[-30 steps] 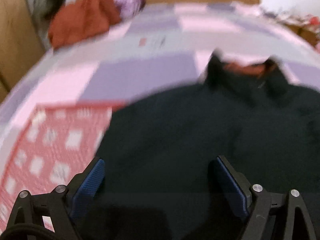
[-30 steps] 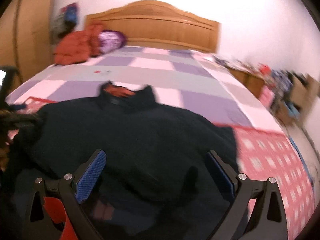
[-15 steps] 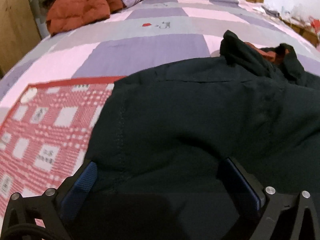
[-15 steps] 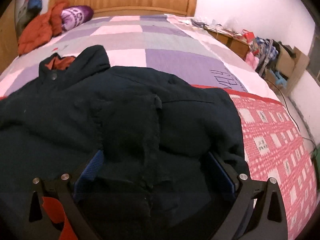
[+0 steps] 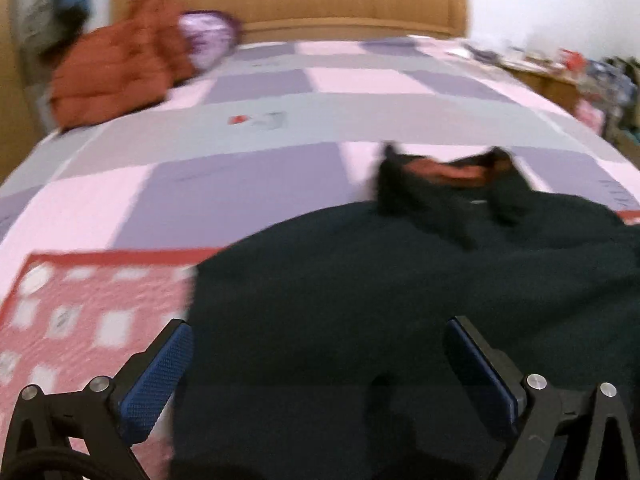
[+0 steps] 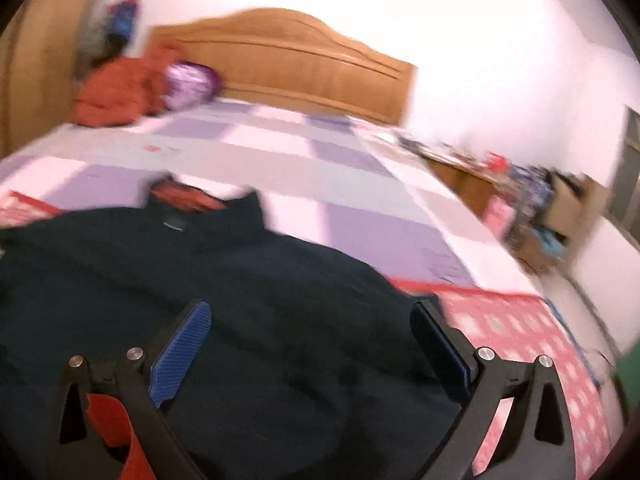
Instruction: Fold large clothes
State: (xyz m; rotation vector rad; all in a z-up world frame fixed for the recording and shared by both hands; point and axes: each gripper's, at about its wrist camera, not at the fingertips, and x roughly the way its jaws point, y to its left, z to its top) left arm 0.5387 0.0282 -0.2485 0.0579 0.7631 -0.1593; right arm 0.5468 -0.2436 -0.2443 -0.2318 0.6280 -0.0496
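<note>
while both frames are motion-blurred, the dark navy jacket with an orange-lined collar (image 5: 420, 280) (image 6: 240, 288) lies spread on the pink, purple and grey checked quilt (image 5: 260, 128) (image 6: 320, 168) of the bed. the left gripper (image 5: 320, 364) and right gripper (image 6: 312, 344) hang over it, jaws wide apart, holding nothing.

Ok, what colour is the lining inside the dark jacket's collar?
Orange-red lining inside the dark jacket collar, clearest in the left wrist view.
</note>
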